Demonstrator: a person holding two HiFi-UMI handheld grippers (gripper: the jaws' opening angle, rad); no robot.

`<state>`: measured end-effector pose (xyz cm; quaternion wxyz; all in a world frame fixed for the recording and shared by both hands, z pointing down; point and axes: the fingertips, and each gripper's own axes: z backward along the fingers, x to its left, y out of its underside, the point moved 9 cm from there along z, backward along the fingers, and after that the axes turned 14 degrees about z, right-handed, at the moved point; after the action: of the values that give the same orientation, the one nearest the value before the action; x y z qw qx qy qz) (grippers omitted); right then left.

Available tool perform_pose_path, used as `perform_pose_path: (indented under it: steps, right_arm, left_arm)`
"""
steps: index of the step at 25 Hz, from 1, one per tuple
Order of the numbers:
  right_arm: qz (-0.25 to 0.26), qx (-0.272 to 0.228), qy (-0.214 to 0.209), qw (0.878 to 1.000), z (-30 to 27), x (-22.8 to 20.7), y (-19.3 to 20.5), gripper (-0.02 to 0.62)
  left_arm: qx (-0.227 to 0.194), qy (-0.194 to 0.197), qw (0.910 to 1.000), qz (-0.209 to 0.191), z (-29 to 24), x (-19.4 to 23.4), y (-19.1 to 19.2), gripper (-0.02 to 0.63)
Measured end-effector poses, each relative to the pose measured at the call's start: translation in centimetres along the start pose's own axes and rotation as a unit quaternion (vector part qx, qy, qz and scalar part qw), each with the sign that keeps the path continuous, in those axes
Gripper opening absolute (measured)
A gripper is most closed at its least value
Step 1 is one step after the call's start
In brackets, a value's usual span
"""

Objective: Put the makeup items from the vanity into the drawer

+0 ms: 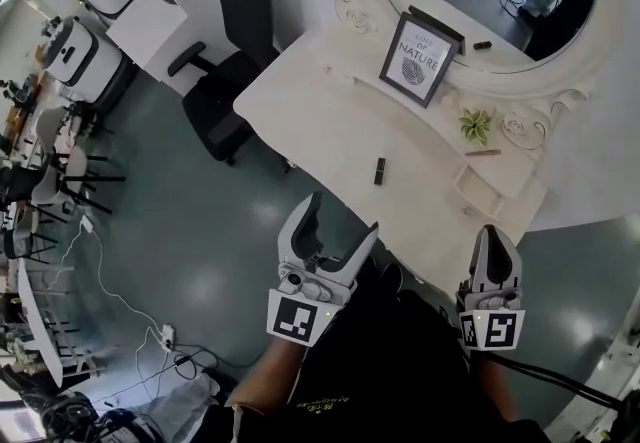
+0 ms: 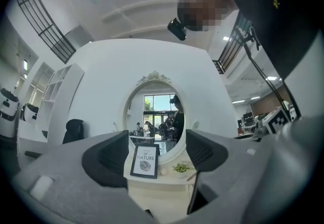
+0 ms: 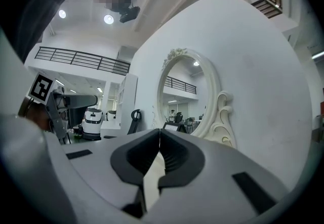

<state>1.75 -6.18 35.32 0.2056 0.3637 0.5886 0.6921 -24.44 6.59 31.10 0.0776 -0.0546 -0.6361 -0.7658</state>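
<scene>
A small dark makeup tube [image 1: 380, 171] lies on the white vanity [image 1: 320, 106] near its front edge. A thin brown pencil [image 1: 483, 153] rests further right, by a small green plant [image 1: 476, 125]. My left gripper [image 1: 342, 214] hangs just in front of the vanity's edge, open and empty. Between its jaws, the left gripper view shows the framed print [image 2: 145, 161] and the oval mirror [image 2: 154, 112]. My right gripper [image 1: 493, 231] is held off the vanity's right front corner, shut with nothing in it; its pads [image 3: 167, 154] meet in the right gripper view.
A framed "Nature" print [image 1: 412, 59] leans against the mirror's ornate frame [image 1: 350, 6]. A black office chair [image 1: 232, 41] stands left of the vanity. White cabinets and a machine [image 1: 75, 51] sit far left, with cables on the floor [image 1: 130, 321].
</scene>
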Motion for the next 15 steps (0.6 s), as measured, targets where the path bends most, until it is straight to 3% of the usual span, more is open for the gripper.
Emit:
perform_pose_path:
  steps: [4,7,9,15]
  right_arm:
    - [-0.003,0.011,0.009,1.0,0.2,0.1,0.2,0.003]
    - [-0.005,0.026,0.017,0.999,0.8,0.1,0.3,0.003]
    - [-0.003,0.037,0.023,0.999,1.2,0.1,0.5,0.003]
    - [0.005,0.064,0.034,0.997,1.8,0.2,2.1,0.003]
  left_arm:
    - [0.058,0.002,0.9982,0.015,-3.0,2.3,3.3,0.337]
    - [0.138,0.001,0.9903,0.016,-5.9,4.3,7.1,0.337]
    - [0.169,0.012,0.9855,0.015,-7.9,5.6,9.8,0.337]
    - [0.287,0.011,0.957,0.042,-11.7,8.4,18.4,0.337]
